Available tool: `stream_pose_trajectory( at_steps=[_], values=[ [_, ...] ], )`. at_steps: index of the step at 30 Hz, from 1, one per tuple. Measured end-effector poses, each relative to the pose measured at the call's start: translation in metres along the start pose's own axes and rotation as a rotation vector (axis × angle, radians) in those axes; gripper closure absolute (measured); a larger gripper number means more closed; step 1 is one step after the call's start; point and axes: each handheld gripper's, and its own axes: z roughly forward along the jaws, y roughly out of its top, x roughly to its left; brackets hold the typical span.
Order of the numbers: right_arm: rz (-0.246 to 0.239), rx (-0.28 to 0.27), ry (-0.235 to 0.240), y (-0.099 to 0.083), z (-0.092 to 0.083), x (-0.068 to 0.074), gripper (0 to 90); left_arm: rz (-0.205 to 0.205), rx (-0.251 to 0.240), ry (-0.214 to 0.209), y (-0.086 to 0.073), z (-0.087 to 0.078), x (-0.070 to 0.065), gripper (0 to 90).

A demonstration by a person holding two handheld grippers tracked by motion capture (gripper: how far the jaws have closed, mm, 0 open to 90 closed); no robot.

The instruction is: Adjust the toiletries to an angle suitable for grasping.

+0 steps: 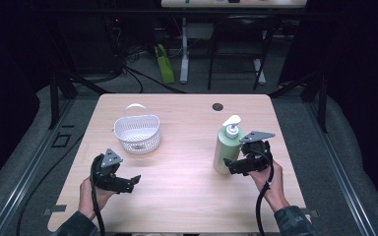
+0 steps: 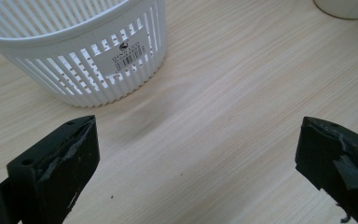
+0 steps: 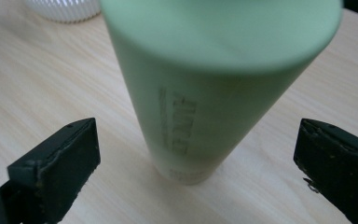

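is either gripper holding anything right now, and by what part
Nothing is held. The right gripper has its fingers open either side of the green bottle, not touching it; the left gripper is open over bare table.

Matt green bottle point(image 3: 205, 93), wood-grain table point(image 1: 187, 172)

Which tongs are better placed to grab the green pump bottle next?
Right. The right tongs are beside the green pump bottle, which stands upright between their open jaws in the right gripper view, not yet gripped. The left tongs are open over bare table, nearer the white basket.
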Motion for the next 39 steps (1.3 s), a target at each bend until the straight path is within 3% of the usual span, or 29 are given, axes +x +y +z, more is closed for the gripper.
stream_pose_trajectory(
  at_steps=[15,20,26,32,39],
  values=[
    [0.052,-0.069,0.004,0.023,0.008,-0.005,0.2,0.006,-0.009,0.003,-0.003,-0.004,-0.003,0.0],
    [0.051,-0.091,-0.008,0.027,0.006,-0.004,11.2,0.0,-0.011,0.005,-0.004,-0.006,-0.002,0.0],
    [0.044,-0.094,-0.016,0.026,0.006,-0.002,11.4,0.002,-0.022,0.004,-0.004,-0.01,-0.003,0.0],
    [0.051,-0.097,-0.021,0.026,0.005,0.0,11.6,0.016,0.004,-0.001,-0.005,-0.008,-0.004,0.0],
    [0.04,-0.092,-0.012,0.027,0.006,0.007,11.7,0.013,0.002,0.003,-0.006,-0.008,-0.003,0.0]
  ],
)
